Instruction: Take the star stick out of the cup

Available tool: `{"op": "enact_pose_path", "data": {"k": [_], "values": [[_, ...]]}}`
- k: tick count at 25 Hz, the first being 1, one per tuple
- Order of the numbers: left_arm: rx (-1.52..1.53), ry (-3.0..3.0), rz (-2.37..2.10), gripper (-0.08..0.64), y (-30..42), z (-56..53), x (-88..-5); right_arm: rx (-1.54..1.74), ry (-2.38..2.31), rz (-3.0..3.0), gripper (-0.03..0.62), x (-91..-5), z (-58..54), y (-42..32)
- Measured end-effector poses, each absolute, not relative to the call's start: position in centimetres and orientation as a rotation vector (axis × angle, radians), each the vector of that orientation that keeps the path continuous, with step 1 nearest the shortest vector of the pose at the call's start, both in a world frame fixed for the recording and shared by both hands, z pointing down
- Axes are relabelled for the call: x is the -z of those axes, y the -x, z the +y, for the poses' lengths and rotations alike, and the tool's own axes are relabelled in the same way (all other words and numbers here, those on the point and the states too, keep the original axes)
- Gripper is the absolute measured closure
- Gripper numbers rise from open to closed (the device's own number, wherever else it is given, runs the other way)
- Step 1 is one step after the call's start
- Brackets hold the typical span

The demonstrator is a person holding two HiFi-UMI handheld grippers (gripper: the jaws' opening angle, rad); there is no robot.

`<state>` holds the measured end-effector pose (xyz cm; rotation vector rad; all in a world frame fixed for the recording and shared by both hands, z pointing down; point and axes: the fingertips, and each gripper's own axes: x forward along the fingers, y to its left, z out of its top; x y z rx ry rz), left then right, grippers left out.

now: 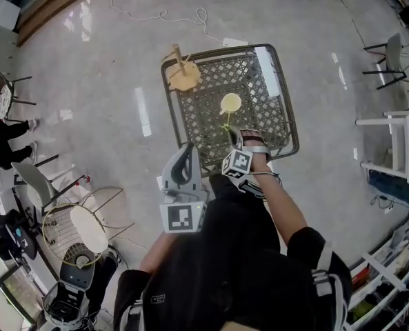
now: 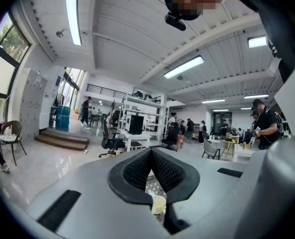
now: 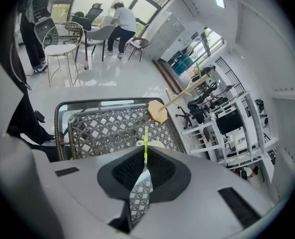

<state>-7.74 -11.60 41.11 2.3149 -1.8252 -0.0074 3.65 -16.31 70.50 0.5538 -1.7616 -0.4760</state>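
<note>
Left gripper clenched on nothing, lower centre.
Right gripper pinches the star stick by the cup; extraction step, seemingly. Next: lift straight, clear of the rim.

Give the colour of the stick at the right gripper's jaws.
Yellow-green; the stick shows best in the right gripper view.

lime-yellow stick, pale cream cup, dark grey table with an open lattice pattern

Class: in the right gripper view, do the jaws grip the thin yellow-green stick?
Yes: the right gripper is shut on the thin yellow-green stick.
</note>
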Motion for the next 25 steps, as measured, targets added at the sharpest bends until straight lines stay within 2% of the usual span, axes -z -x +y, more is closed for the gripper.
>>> {"op": "enact_pose_path", "data": {"k": [14, 25], "values": [[0.078, -2.424, -1.784, 0.545, 8.9, -2.8, -38.7, 0.427, -0.819, -1.827, 0.572, -63.9, -9.2, -3.4], [0.094, -2.487, -1.72, 0.545, 9.3, 6.8, -38.0, 0.241, -1.093, -1.954, 0.572, -58.5, 0.6, -4.1]]}}
